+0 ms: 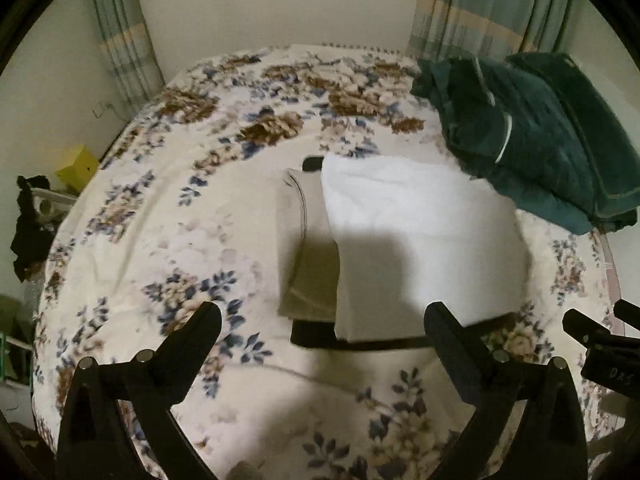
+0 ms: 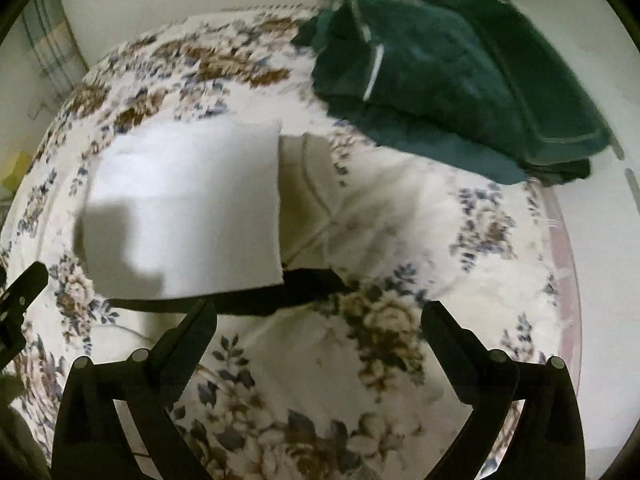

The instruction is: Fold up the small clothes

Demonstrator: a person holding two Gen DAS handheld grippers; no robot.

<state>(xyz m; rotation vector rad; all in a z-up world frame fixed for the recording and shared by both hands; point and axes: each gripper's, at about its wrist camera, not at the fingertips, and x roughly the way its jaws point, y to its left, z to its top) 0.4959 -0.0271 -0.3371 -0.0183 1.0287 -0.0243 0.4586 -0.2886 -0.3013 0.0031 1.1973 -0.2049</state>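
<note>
A folded white cloth lies on the floral bed, overlapping a beige garment to its left and a black garment whose edge shows beneath. In the right wrist view the white cloth lies left of the beige garment, with the black garment under them. My left gripper is open and empty, just in front of the pile. My right gripper is open and empty, its left fingertip over the black edge. The right gripper also shows in the left wrist view.
A stack of dark green clothes lies at the far right of the floral bed cover; it also shows in the right wrist view. Curtains and a wall stand behind the bed. A yellow box and dark clutter sit left of the bed.
</note>
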